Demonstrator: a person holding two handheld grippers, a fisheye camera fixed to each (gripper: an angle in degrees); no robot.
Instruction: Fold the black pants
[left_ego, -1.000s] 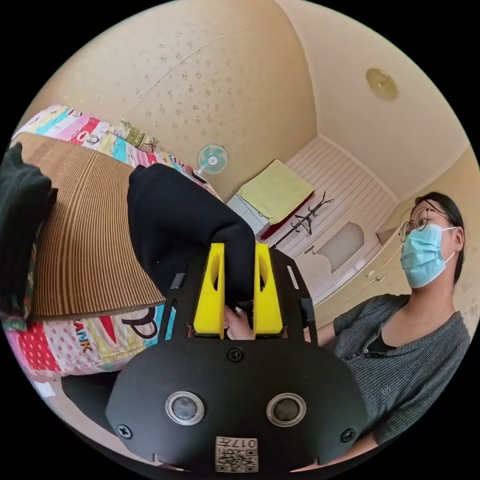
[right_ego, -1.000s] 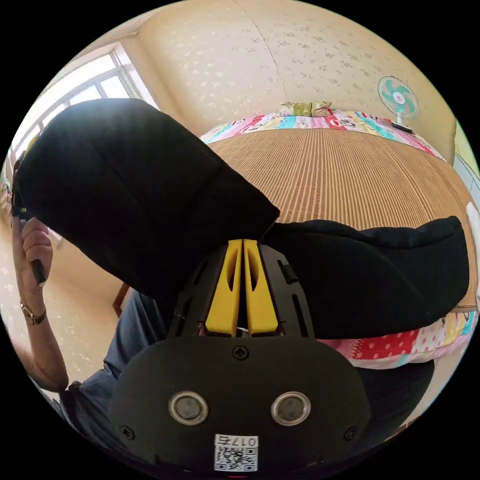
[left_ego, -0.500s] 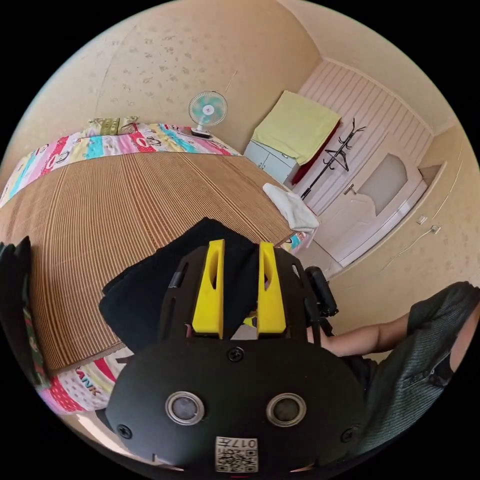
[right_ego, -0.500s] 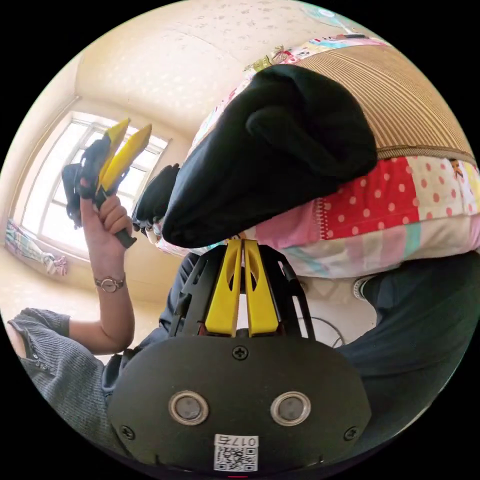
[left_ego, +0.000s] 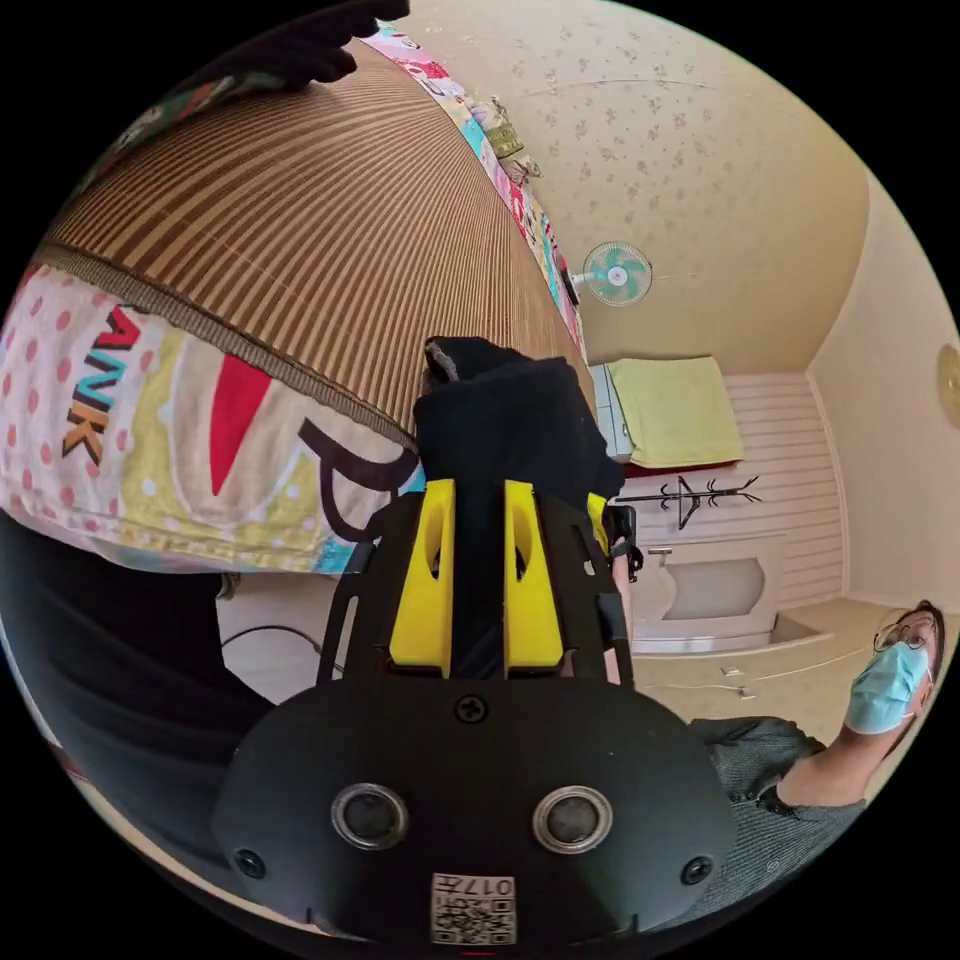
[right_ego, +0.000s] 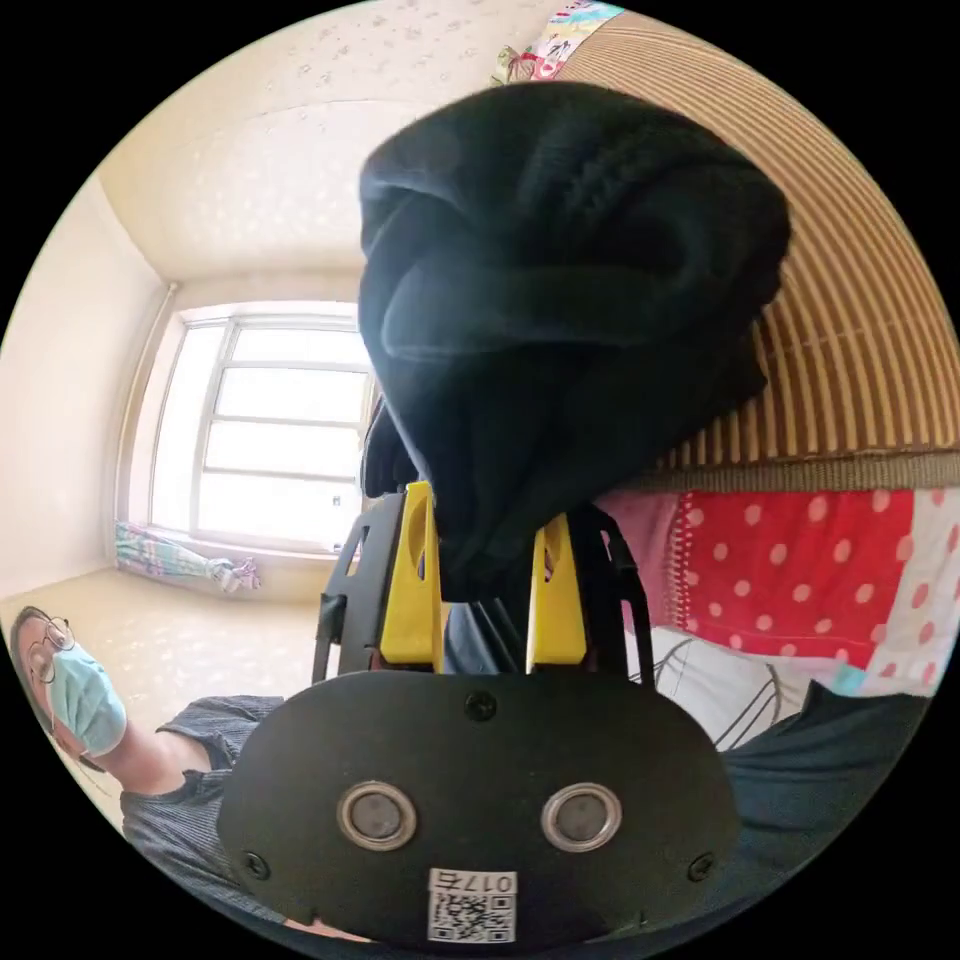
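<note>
1. striped woven mat (left_ego: 330, 250) tops a bed with a patchwork cover (right_ego: 800, 570).
2. left gripper (left_ego: 478, 495) is nearly closed, its jaws pinching the black pants (left_ego: 505, 430) at the mat's near edge.
3. right gripper (right_ego: 485, 500) jaws stand wide around a bunched wad of black pants (right_ego: 570, 300); whether they press is unclear.
4. that loose bundle could slide off the mat edge.

I see bare striped mat (left_ego: 330, 230) beyond the bunched black pants (right_ego: 570, 300) crowding my right gripper (right_ego: 482, 520).
</note>
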